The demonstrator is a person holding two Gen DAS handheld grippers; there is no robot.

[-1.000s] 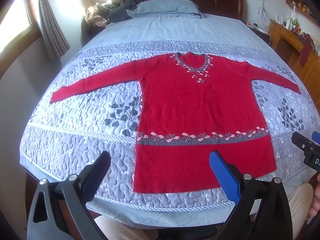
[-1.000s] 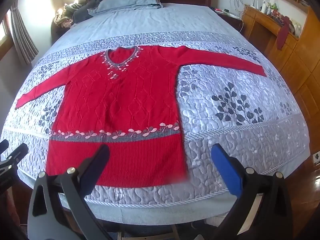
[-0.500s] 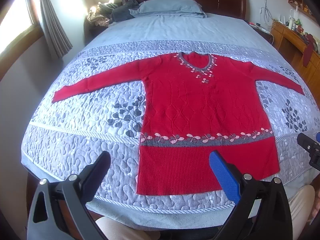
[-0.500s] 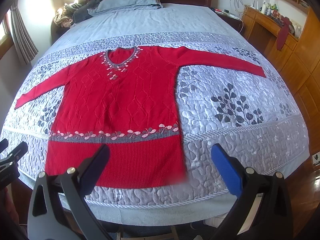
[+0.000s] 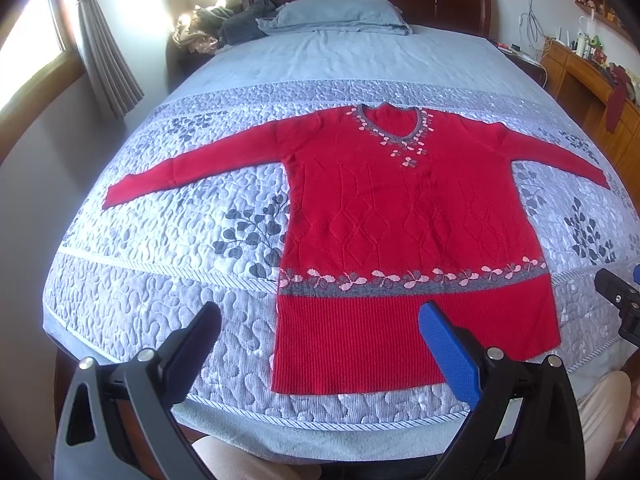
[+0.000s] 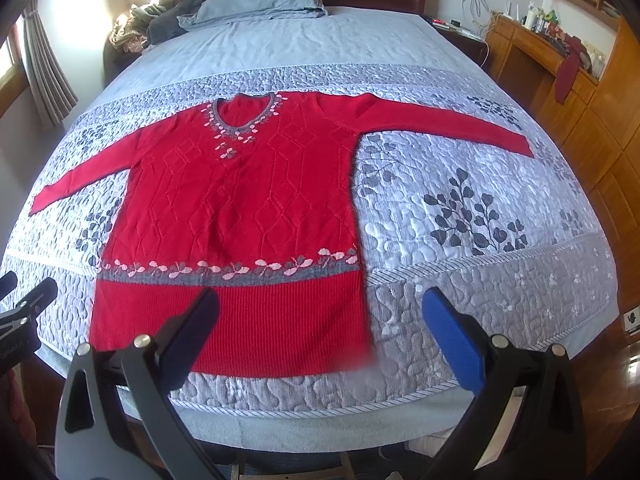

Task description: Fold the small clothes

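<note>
A red knit sweater (image 5: pixel 404 224) with a grey flowered band lies flat and face up on the bed, sleeves spread out to both sides, hem toward me; it also shows in the right wrist view (image 6: pixel 240 208). My left gripper (image 5: pixel 320 344) is open and empty, hovering above the foot of the bed over the hem's left corner. My right gripper (image 6: pixel 320 332) is open and empty above the hem's right corner. Each gripper's tip shows at the edge of the other's view: the right gripper (image 5: pixel 620 304) and the left gripper (image 6: pixel 24 312).
The bed has a grey-white quilted cover (image 5: pixel 160 280) with leaf prints. A blue pillow (image 5: pixel 340 14) and a pile of clothes (image 5: pixel 208 32) lie by the dark headboard. A wooden dresser (image 6: pixel 560 64) stands right; window and curtain (image 5: pixel 104 48) left.
Both grippers have shifted slightly; the left view has drifted left so the sweater sits further right in it. The sweater has not moved and the jaws stay open.
</note>
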